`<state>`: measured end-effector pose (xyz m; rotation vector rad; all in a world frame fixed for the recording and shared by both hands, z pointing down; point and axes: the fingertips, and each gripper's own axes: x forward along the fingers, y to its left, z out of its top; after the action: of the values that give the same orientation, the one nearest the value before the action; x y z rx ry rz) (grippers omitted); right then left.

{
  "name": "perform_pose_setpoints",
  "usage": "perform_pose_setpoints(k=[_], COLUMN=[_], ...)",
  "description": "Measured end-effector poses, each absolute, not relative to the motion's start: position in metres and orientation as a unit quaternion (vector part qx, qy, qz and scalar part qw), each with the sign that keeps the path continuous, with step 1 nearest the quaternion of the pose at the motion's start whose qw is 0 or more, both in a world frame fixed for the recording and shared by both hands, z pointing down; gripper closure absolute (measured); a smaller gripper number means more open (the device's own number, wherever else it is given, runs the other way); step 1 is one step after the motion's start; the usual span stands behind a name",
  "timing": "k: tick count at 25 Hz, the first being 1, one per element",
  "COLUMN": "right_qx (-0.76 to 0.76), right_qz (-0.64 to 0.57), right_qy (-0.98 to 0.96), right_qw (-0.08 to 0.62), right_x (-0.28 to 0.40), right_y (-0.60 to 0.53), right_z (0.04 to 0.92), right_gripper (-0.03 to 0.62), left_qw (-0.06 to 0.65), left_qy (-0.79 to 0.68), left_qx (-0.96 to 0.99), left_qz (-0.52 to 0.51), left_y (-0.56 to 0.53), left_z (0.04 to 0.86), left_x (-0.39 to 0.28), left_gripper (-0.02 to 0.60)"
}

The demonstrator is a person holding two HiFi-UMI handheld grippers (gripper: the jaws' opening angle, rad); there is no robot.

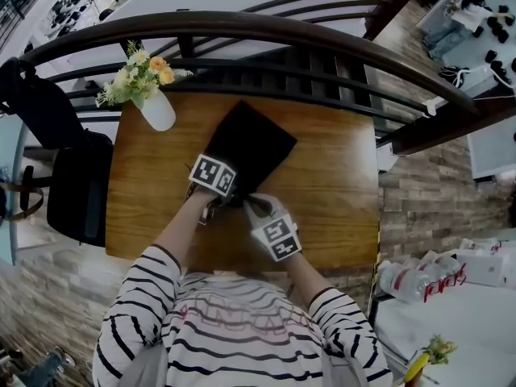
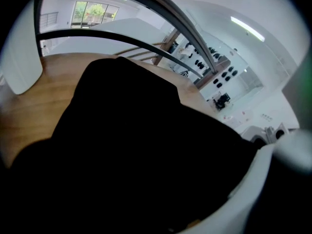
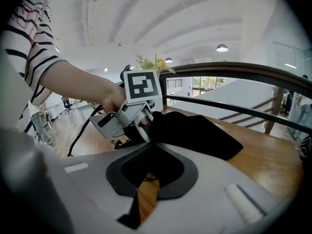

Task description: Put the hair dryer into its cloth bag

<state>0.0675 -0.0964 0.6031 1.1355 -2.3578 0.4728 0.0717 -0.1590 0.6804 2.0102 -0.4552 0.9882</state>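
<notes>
Hair dryer meets bag: the white hair dryer (image 3: 209, 199) rides in your right gripper (image 1: 260, 214). Its shell fills that gripper's view, and the claw appears clamped on it. It hangs just over the near side of the wooden table (image 1: 339, 184), at the mouth of the black cloth bag (image 1: 246, 143) and not yet inside.

Your left gripper (image 3: 142, 126) has its jaws pressed together on the bag's near hem, and dark cloth swamps its own view.

The dryer looks like hard, smooth plastic. It is probably hefty at the head and quick to slip, so it is best gripped on a narrow part and fed in nose first. The bag is limp and lies flat, so its mouth will likely sag shut unless you lift the hem.

A white vase (image 1: 157, 110) of flowers (image 1: 137, 75) stands at the table's far left corner, well clear of the work. A dark curved railing (image 1: 266, 27) runs behind the table, a black chair (image 1: 76, 184) stands to its left, and the hall beyond is bright.
</notes>
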Motion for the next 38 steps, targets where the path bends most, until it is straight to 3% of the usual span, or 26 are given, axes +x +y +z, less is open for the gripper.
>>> perform_pose_setpoints(k=[14, 26, 38], right_qx=[0.401, 0.387, 0.397], right_qz=[0.162, 0.166, 0.157], right_qy=[-0.868, -0.871, -0.86], right_qw=[0.241, 0.254, 0.279], right_x=[0.052, 0.038, 0.021], right_y=[-0.096, -0.079, -0.062], right_z=[0.598, 0.601, 0.605], right_gripper=[0.582, 0.582, 0.559], left_qw=[0.486, 0.428, 0.361], left_qy=[-0.134, -0.141, -0.306], left_qx=[0.752, 0.801, 0.841], left_qz=[0.424, 0.393, 0.264], left_y=[-0.135, -0.104, -0.124], left_z=[0.671, 0.647, 0.608], left_x=[0.04, 0.007, -0.05], left_gripper=[0.091, 0.061, 0.063])
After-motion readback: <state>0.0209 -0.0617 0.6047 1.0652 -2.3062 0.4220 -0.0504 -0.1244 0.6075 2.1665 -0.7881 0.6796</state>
